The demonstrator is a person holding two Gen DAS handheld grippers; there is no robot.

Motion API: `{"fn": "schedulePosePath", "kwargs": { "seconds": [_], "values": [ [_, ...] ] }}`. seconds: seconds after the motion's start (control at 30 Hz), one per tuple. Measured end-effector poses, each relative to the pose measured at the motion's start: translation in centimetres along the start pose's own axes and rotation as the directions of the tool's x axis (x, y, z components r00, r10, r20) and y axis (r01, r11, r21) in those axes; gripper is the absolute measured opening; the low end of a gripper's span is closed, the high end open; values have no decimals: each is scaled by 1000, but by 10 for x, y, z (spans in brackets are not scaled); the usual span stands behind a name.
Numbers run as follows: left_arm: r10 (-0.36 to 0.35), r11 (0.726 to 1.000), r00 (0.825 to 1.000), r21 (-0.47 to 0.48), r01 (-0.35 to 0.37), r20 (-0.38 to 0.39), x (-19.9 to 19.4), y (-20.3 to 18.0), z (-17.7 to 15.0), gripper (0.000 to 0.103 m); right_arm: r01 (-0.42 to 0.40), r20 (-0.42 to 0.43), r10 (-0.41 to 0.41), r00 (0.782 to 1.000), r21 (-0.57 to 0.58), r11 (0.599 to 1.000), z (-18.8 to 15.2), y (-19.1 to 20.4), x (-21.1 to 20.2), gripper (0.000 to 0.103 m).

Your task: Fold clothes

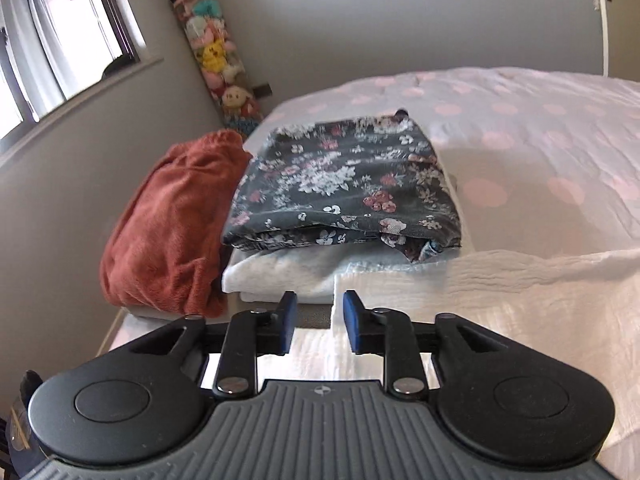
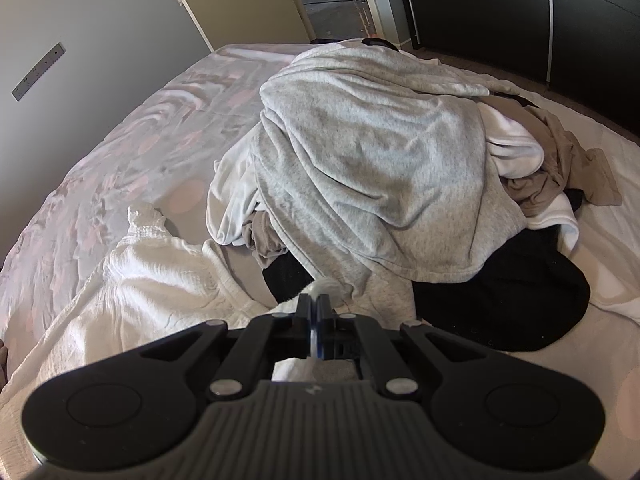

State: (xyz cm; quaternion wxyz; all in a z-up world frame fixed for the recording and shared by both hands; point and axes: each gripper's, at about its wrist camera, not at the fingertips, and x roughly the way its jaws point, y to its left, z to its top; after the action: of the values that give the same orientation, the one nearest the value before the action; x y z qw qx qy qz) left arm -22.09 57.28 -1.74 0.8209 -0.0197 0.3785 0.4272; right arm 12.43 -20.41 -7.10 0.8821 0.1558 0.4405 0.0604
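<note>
The left gripper hangs open before the folded floral top on the bed, while the right gripper is closed beside the laundry heap, apparently pinching white cloth

My left wrist camera sits low behind the left gripper, facing a near folded stack at the bed edge, wall and window beyond. The right looks over the right gripper at a close laundry pile — doorway behind. Both share, I think, only the spotted bedspread.
</note>
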Motion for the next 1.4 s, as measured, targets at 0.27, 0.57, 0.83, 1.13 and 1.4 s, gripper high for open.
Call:
{"fn": "schedulePosePath", "kwargs": {
  "seconds": [0.27, 0.57, 0.83, 1.13, 1.4],
  "values": [
    [-210, 962, 974, 161, 221, -79, -98, -15, -78, 24, -30, 3, 30, 1000, 3, 1000, 1, 1, 3, 3],
    [-438, 821, 865, 284, 496, -244, -171, -63, -163, 20, -64, 24, 64, 998, 5, 998, -2, 6, -2, 3],
    [-392, 716, 790, 383, 583, -470, -166, -117, -230, 23, -107, 37, 107, 994, 2, 994, -6, 11, -12, 3],
    [-64, 688, 885, 622, 373, -460, -131, -148, -275, 29, -99, 48, 97, 994, 42, 994, -5, -1, -16, 3],
    [-83, 815, 936, 517, 262, -343, -153, -100, -243, 5, -98, 60, 95, 994, 51, 994, -1, -6, -19, 3]
  ]
}}
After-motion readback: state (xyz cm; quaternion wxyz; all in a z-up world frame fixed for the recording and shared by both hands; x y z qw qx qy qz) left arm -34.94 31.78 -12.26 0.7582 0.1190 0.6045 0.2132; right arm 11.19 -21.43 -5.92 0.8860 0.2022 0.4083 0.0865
